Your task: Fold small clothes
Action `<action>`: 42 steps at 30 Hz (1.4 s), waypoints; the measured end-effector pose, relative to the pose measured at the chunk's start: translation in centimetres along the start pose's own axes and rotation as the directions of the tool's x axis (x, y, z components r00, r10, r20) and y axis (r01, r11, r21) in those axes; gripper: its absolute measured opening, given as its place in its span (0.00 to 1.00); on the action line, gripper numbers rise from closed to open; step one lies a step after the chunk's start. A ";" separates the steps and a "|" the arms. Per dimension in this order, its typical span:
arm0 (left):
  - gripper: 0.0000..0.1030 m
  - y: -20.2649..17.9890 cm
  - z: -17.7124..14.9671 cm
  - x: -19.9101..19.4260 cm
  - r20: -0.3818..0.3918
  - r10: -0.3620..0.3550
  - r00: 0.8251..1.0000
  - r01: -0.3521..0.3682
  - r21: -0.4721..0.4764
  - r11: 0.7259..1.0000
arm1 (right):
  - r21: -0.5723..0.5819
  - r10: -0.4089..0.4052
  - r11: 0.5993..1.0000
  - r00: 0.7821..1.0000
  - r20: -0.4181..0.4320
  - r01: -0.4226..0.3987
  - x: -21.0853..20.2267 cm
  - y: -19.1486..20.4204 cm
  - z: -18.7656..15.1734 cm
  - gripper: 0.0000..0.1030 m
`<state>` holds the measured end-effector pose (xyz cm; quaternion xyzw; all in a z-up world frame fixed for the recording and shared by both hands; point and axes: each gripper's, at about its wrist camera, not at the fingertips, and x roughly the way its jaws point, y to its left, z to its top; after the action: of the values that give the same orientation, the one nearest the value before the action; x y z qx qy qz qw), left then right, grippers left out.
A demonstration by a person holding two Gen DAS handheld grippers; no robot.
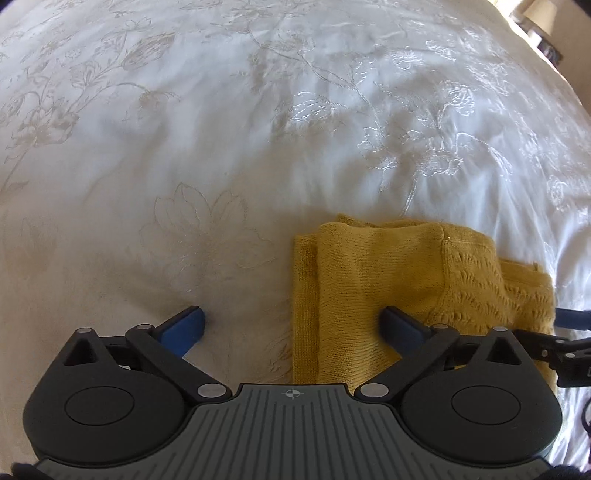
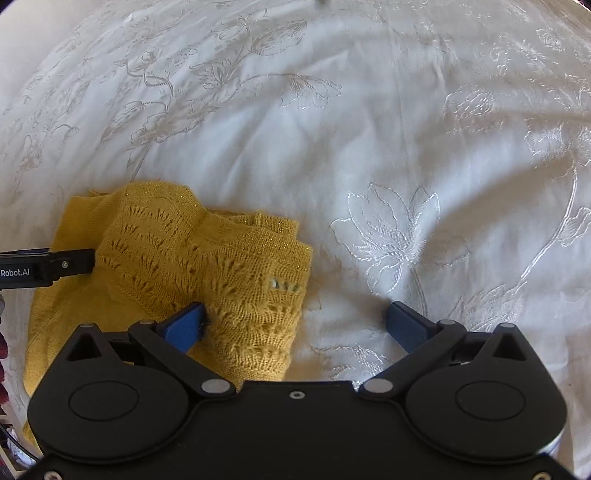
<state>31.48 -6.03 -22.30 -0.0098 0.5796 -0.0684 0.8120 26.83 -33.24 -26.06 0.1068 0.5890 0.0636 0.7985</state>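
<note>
A folded mustard-yellow knit garment [image 1: 388, 280] lies on the white bedspread [image 1: 258, 129]. My left gripper [image 1: 293, 326] stands wide open over its left edge: the right blue finger is above the knit, the left one above bare bedspread. My right gripper [image 2: 295, 323] is also wide open over the garment [image 2: 177, 258], at its right edge, with the left blue finger above the lacy knit and the right one over the bedspread [image 2: 369, 129]. Neither pair of pads presses on the cloth. Part of the other gripper shows at each view's side.
The white bedspread with embroidered flowers fills both views around the garment. A lamp [image 1: 539, 14] stands beyond the bed's far right corner in the left wrist view. A dark red patterned thing [image 2: 3, 347] shows at the left edge of the right wrist view.
</note>
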 end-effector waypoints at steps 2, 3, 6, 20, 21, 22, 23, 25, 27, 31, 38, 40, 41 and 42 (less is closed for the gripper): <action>1.00 0.1 -0.1 -0.4 0.000 -0.008 1.000 0.008 -0.003 1.000 | 0.001 0.015 1.000 1.000 0.011 -0.015 -0.3 -0.3 -0.2 1.00; 1.00 0.2 0.1 -0.8 0.000 -0.015 1.000 0.015 -0.007 1.000 | 0.000 0.026 1.000 0.999 0.023 -0.026 -0.8 -0.4 -0.3 0.99; 1.00 -0.1 -0.5 -3.1 0.028 -0.012 1.000 0.012 0.003 1.000 | -0.012 0.043 0.999 0.996 0.073 -0.042 -3.2 -0.5 -0.8 0.99; 1.00 -3.3 -7.9 -13.0 0.126 0.006 0.992 -0.006 0.003 1.000 | -0.041 0.104 0.994 0.968 0.230 -0.097 -12.2 1.7 -7.4 0.99; 1.00 -3.4 -8.2 -13.5 0.135 -0.001 0.991 0.000 0.008 1.000 | -0.046 0.102 0.995 0.967 0.235 -0.094 -12.5 2.0 -7.9 0.99; 0.99 -3.6 -8.6 -14.1 0.146 -0.001 0.989 -0.001 0.017 1.000 | -0.053 0.097 0.995 0.966 0.241 -0.087 -12.9 2.4 -8.3 0.99; 0.99 -3.9 -9.0 -14.5 0.158 -0.002 0.987 -0.003 0.031 1.000 | -0.062 0.090 0.995 0.965 0.248 -0.077 -13.4 2.8 -8.8 0.99; 0.99 -4.4 -9.8 -15.8 0.185 -0.007 0.983 -0.005 0.061 0.998 | -0.081 0.078 0.995 0.961 0.267 -0.058 -14.4 3.7 -9.9 0.99; 0.99 -4.6 -10.6 -17.1 0.224 -0.012 0.975 -0.006 0.078 0.997 | -0.107 0.059 0.994 0.953 0.296 -0.028 -15.4 4.6 -10.9 0.99; 0.99 -4.7 -12.2 -20.2 0.310 0.020 0.950 -0.042 0.066 0.997 | -0.116 0.007 0.993 0.930 0.368 0.038 -17.8 6.3 -13.0 0.99; 0.99 -4.5 -13.9 -24.2 0.368 0.087 0.926 -0.107 0.034 0.994 | -0.066 -0.037 0.995 0.879 0.475 0.077 -22.0 8.9 -16.2 0.99; 0.99 -4.5 -14.6 -24.8 0.364 0.084 0.927 -0.103 0.033 0.994 | -0.044 -0.056 0.995 0.875 0.481 0.088 -22.8 9.4 -16.7 0.99; 0.99 -4.5 -14.9 -25.0 0.361 0.080 0.929 -0.100 0.037 0.994 | -0.024 -0.077 0.995 0.875 0.478 0.100 -23.3 9.8 -16.9 0.99; 0.99 -4.6 -15.2 -25.2 0.357 0.073 0.931 -0.095 0.044 0.995 | -0.003 -0.101 0.993 0.877 0.470 0.116 -23.6 10.1 -17.1 0.99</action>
<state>8.66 -6.51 -3.12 0.0272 0.4209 -0.0480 0.9054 3.73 -27.18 -6.57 0.0734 0.3823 0.0000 0.9211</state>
